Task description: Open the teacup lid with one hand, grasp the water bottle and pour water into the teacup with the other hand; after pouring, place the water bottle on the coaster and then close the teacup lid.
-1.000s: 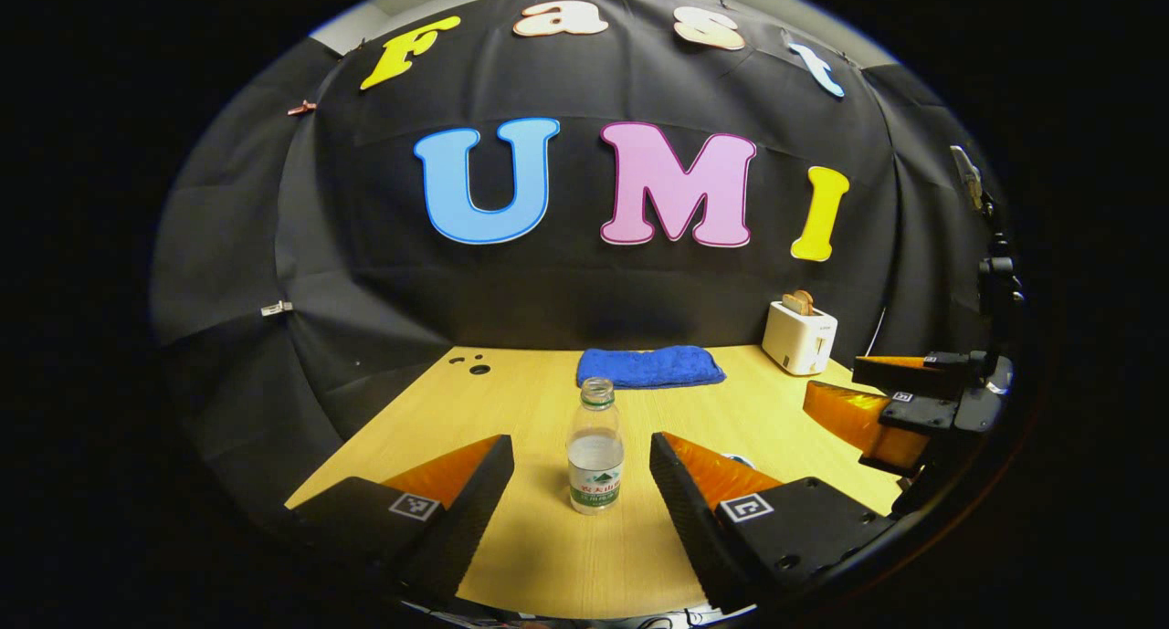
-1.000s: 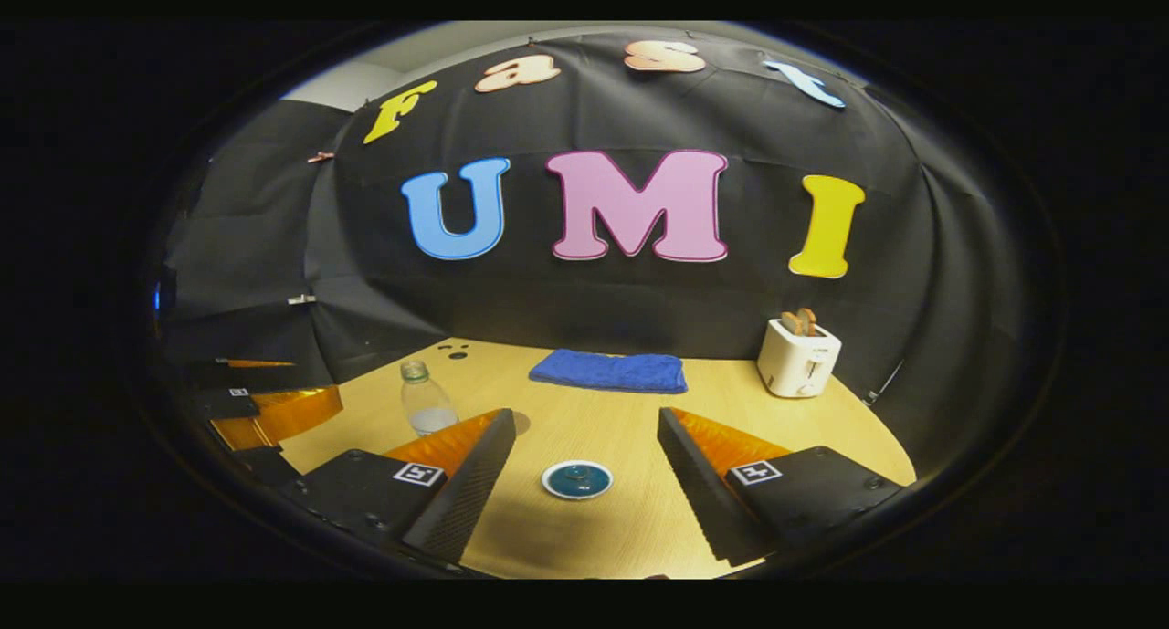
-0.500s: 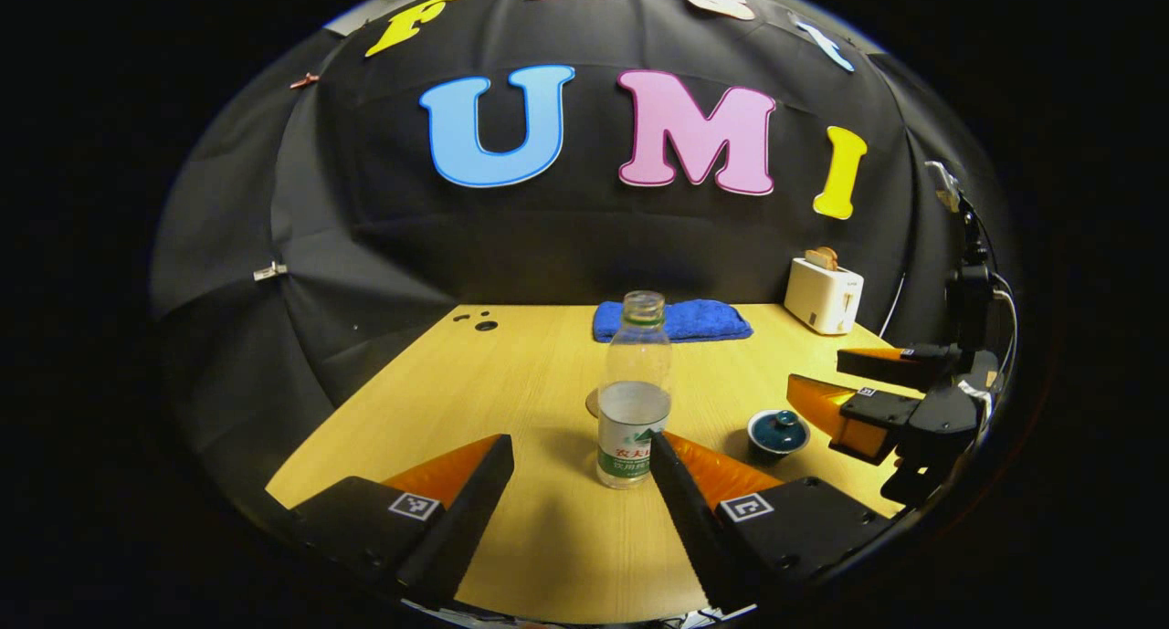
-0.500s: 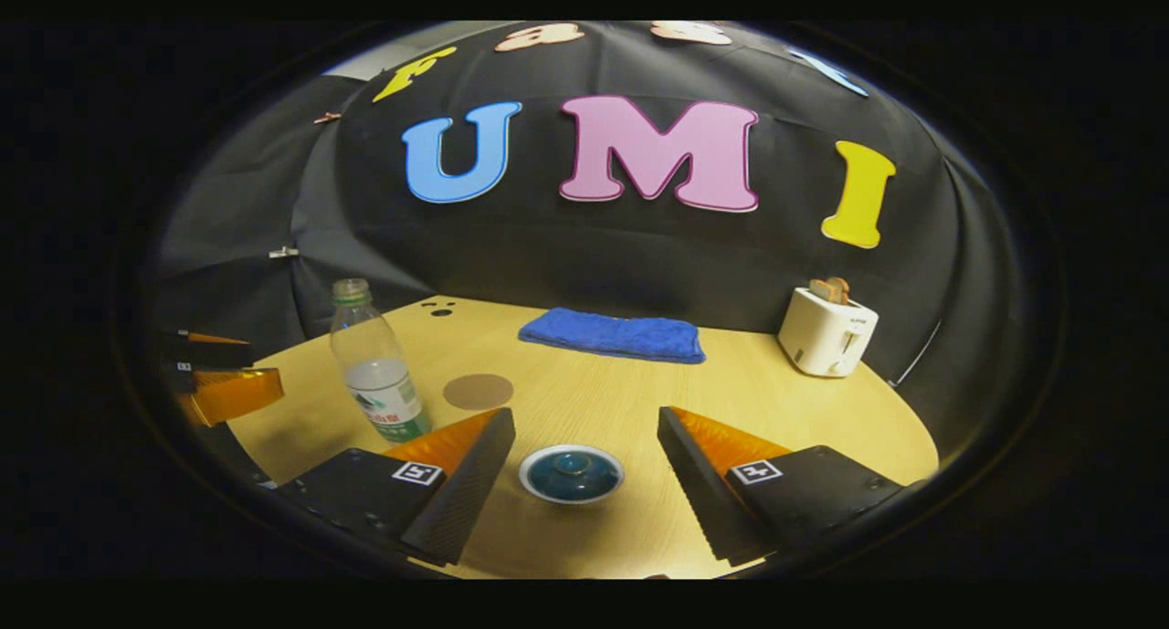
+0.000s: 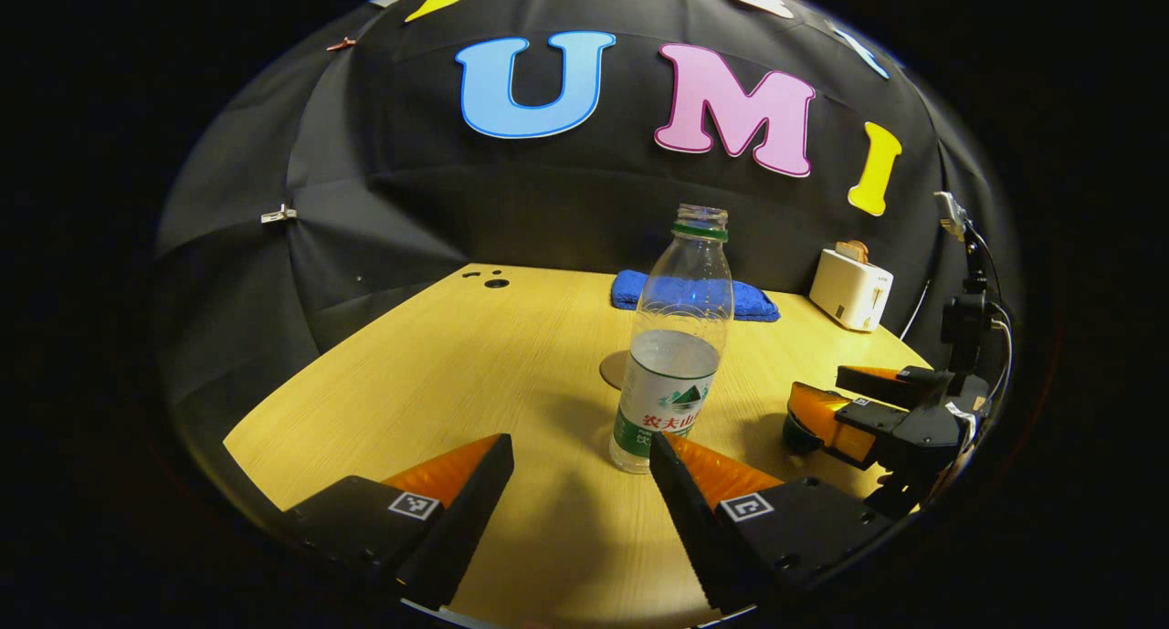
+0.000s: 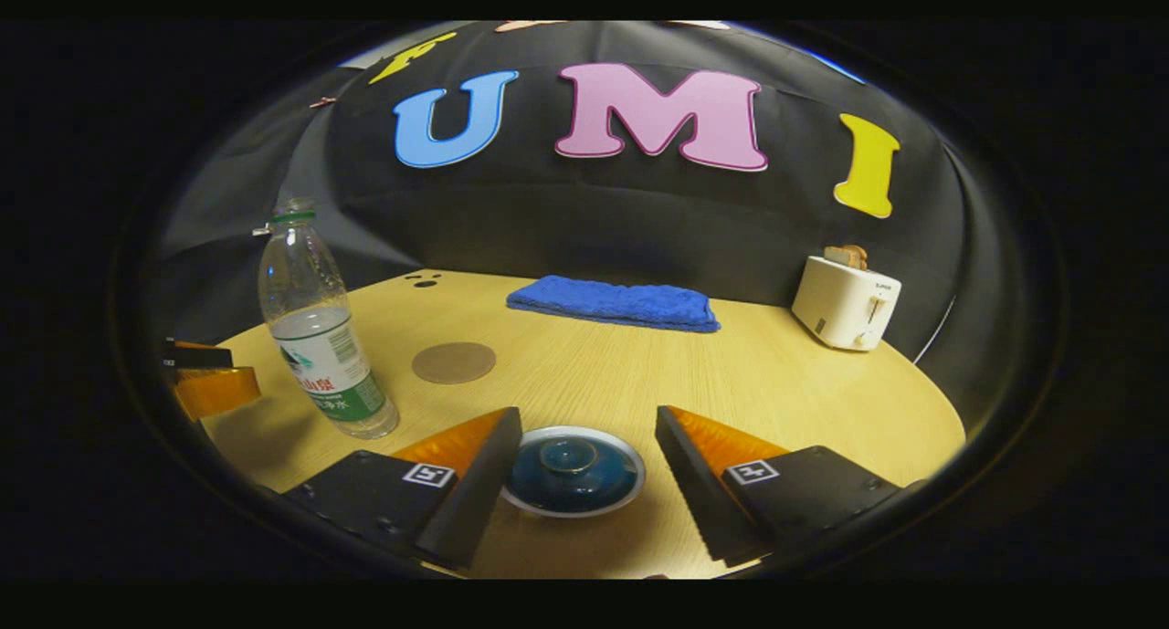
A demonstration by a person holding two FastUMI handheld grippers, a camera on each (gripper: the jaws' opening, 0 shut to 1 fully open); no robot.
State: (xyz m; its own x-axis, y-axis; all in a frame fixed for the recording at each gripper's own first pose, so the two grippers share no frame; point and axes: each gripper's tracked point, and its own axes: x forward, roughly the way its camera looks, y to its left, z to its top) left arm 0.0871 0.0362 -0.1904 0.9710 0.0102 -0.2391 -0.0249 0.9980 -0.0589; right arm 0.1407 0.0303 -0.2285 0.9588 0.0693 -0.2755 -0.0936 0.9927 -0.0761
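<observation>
An uncapped clear water bottle [image 5: 673, 355], partly filled, stands upright on the wooden table [image 5: 429, 364]. My left gripper [image 5: 577, 443] is open just in front of it, and the bottle's base is close to the right-hand finger. A round brown coaster [image 5: 616, 370] lies behind the bottle. In the right gripper view, the dark blue teacup with its knobbed lid [image 6: 572, 469] sits low between the fingers of my open right gripper [image 6: 586, 421]. The bottle [image 6: 320, 337] and coaster [image 6: 454, 361] stand to its left. The right gripper [image 5: 836, 397] hides most of the teacup in the left gripper view.
A folded blue towel [image 6: 612, 302] lies at the back of the table. A white toaster [image 6: 845, 300] holding toast stands at the back right. The left gripper [image 6: 208, 372] shows at the far left edge. Small dark holes [image 5: 493, 282] mark the table's back left.
Both grippers have come down and forward. The bottle now looms close ahead of the left fingers, and the teacup has come in between the right fingers. Nothing was grasped.
</observation>
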